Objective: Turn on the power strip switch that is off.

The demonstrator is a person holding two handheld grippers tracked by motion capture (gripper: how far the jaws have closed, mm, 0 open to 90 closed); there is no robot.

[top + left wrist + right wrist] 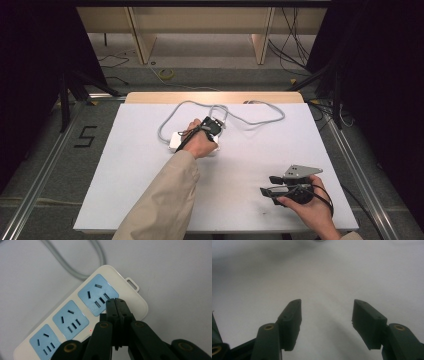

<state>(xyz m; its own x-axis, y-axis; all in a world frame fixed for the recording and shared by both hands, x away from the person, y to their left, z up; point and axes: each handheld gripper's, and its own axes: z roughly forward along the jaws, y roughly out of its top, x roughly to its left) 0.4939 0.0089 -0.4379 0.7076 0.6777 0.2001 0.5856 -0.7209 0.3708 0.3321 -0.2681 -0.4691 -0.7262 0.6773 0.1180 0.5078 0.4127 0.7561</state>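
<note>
A white power strip with blue sockets lies mid-tabletop, its grey cable looping behind. The left claw, jaws pressed together, rests its tips on the strip's end socket. The right claw sits apart, empty, near the tabletop's right front.

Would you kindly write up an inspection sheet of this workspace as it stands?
Surface: white table top, plain.
Job's things: white power strip with three blue sockets, lying flat.
Clutter: nothing seen.
Grippers: left gripper shut, its tips over the end socket, nothing between them; right gripper open, holding nothing, low over bare table near the front right.
Cables: grey cord loops across the far half of the table from the power strip.
Surroundings: dark curtains at both sides, wooden shelving behind, loose wires on the floor.
</note>
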